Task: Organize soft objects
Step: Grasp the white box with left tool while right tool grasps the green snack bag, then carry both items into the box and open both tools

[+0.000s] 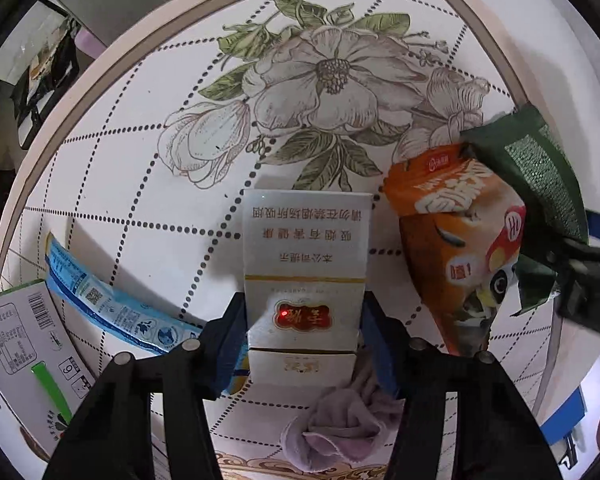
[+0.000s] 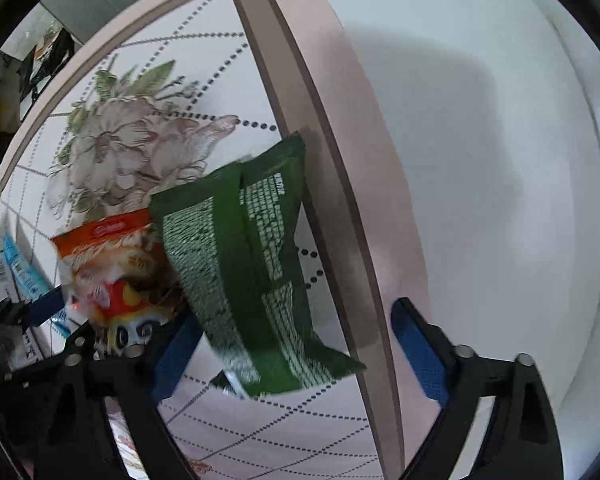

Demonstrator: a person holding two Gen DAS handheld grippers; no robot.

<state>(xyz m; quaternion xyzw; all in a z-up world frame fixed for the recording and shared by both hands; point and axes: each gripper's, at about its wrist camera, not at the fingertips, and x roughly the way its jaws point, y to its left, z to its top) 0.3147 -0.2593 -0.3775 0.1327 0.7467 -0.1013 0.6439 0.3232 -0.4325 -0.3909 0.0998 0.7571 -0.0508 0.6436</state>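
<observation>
Cloth (image 1: 342, 424), pinkish and crumpled, is lying at 6 o'clock in the left wrist view, under the white box (image 1: 305, 276) that the left gripper (image 1: 304, 320) is clamping between its blue pads. The box is showing Chinese print upside down and a red-gold emblem. An orange bag (image 1: 456, 248) is sitting at 3 o'clock, a blue packet (image 1: 112, 300) and a barcoded carton (image 1: 24, 344) at 8. The table (image 1: 140, 208) is showing a flower print and dotted lattice.

In the right wrist view, the right gripper (image 2: 300, 356) is spread wide, its fingers gripping nothing, with the green bag (image 2: 244, 276) lying between them at the table's edge. Its white print is too blurred to read. A white floor (image 2: 500, 160) is filling 3 o'clock.
</observation>
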